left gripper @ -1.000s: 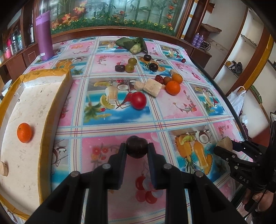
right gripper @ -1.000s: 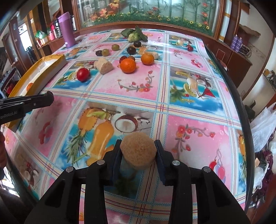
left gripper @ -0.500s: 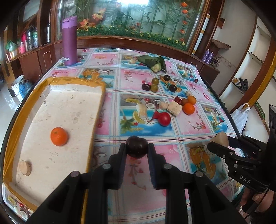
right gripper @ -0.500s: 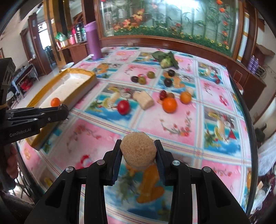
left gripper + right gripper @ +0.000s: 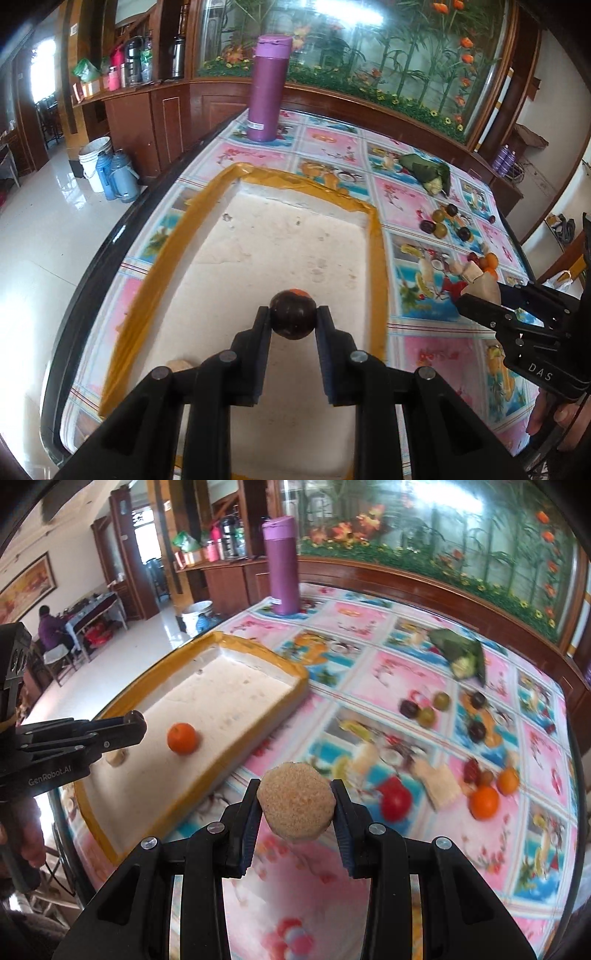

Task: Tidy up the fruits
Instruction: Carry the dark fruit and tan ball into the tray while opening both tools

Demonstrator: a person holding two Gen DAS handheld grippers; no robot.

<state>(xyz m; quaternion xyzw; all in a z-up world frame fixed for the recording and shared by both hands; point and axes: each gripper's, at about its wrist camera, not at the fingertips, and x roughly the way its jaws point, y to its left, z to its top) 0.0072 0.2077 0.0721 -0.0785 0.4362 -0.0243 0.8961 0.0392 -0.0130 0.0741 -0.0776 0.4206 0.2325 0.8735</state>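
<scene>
My left gripper [image 5: 293,317] is shut on a dark round fruit [image 5: 293,326] and hangs over the white foam tray [image 5: 376,236] with its yellow taped rim. An orange [image 5: 181,737] lies in the tray; in the left wrist view the dark fruit hides most of it. A small tan piece [image 5: 179,365] lies in the tray's near corner. My right gripper [image 5: 295,794] is shut on a round tan cake-like piece [image 5: 295,808], above the tablecloth just right of the tray [image 5: 258,653]. The left gripper [image 5: 133,725] shows over the tray in the right wrist view.
A tall purple bottle [image 5: 282,566] stands beyond the tray. Loose on the table to the right lie a red fruit [image 5: 395,801], two oranges [image 5: 484,802], a tan block [image 5: 441,786], dark and green fruits [image 5: 426,716] and leaf-wrapped corn [image 5: 465,657]. The table's edge runs left of the tray.
Both grippers have swung left with their loads. The left one went from over the tablecloth to over the tray. The right one now sits close to the tray's right edge.
</scene>
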